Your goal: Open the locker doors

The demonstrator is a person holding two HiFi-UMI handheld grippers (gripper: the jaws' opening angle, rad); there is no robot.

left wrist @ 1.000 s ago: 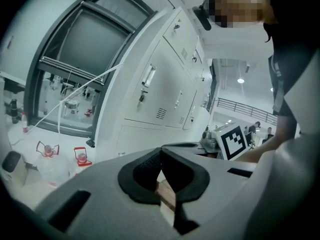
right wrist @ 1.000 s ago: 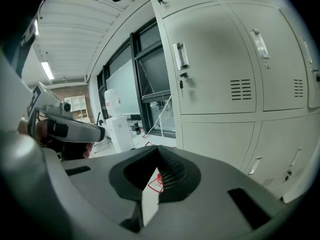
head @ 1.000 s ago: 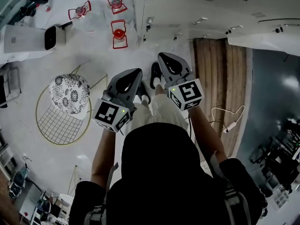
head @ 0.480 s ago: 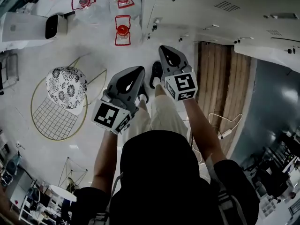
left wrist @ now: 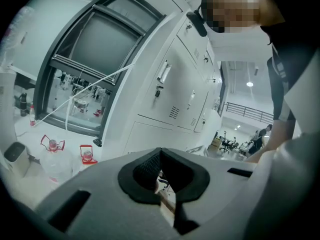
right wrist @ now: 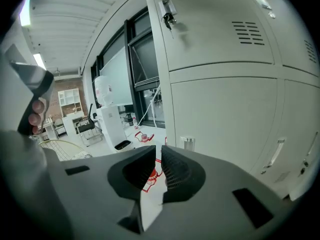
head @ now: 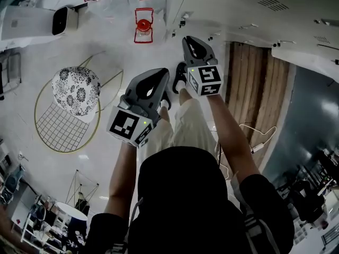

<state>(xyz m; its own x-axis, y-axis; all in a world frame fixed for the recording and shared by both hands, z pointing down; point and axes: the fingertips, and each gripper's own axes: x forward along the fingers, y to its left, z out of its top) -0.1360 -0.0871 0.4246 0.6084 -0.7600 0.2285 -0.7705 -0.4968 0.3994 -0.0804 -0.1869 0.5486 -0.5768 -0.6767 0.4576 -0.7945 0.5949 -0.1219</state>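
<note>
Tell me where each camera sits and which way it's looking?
Head view: on the person's head, facing steeply down at the floor, a wire chair, both arms, the left hand-held gripper and right hand-held gripper.
Left gripper view: on the left hand-held gripper, facing the lockers and window; the person's torso shows.
Right gripper view: on the right hand-held gripper, facing a locker door; fingers show at left.
Shared: all three see the white lockers.

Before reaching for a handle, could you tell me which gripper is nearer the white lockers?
Right. The right gripper is close before the lockers; the left gripper hangs farther back.
</note>
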